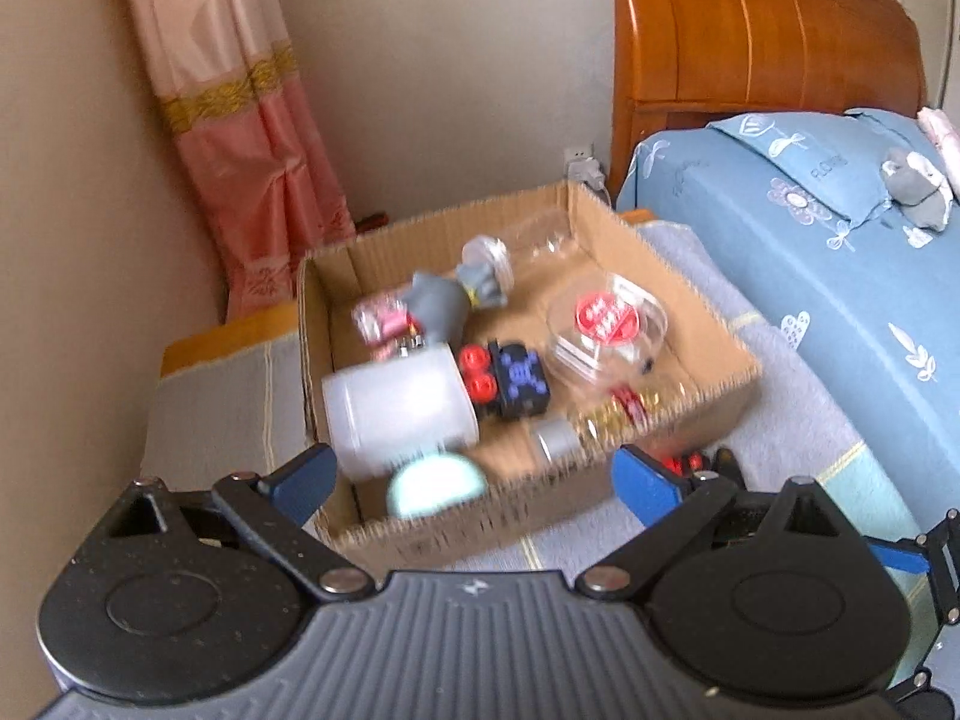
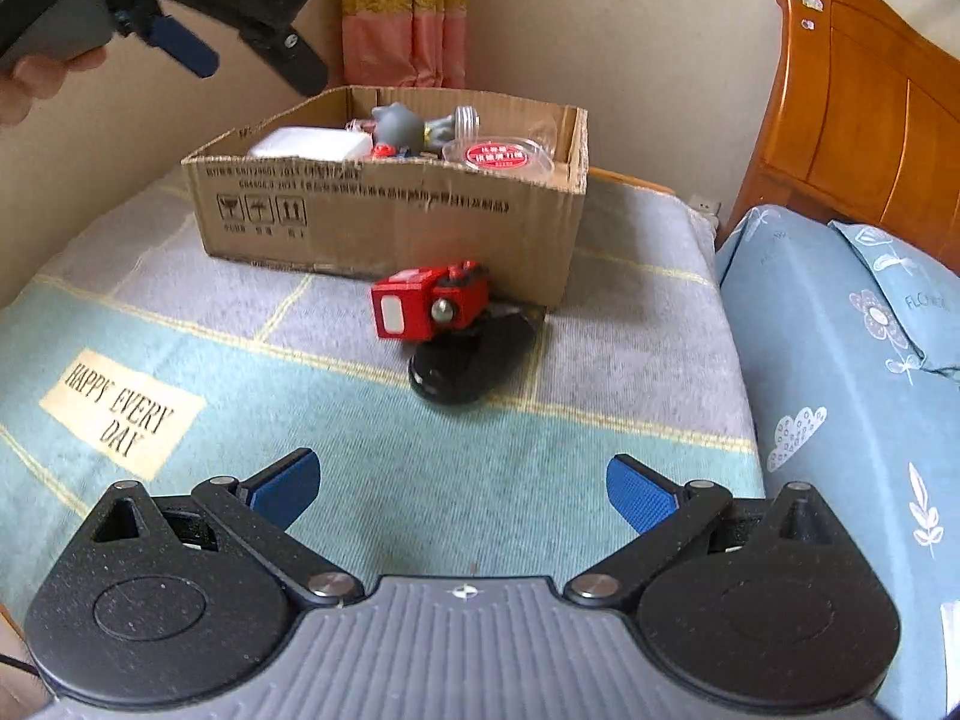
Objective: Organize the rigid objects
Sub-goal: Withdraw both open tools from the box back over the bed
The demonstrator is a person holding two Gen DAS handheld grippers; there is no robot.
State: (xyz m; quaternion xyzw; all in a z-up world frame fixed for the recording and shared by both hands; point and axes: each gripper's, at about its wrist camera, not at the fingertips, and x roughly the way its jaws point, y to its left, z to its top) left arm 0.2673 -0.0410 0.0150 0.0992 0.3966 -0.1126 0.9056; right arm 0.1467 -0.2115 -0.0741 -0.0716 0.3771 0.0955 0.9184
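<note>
Both tongs gape empty: left tongs [image 1: 474, 480] above the cardboard box [image 2: 384, 216], right tongs [image 2: 462, 489] facing the red toy [image 2: 429, 303] and, seemingly, a black case [image 2: 471, 363] just outside; grasping the toy looks next

My left wrist camera looks steeply down, close, into the open brown cardboard box [image 1: 600, 276]. My right wrist camera sits low and farther back, facing the box's printed side across the striped blanket-covered surface [image 2: 420, 480]. Both share the box and wooden headboard [image 1: 750, 30].
</note>
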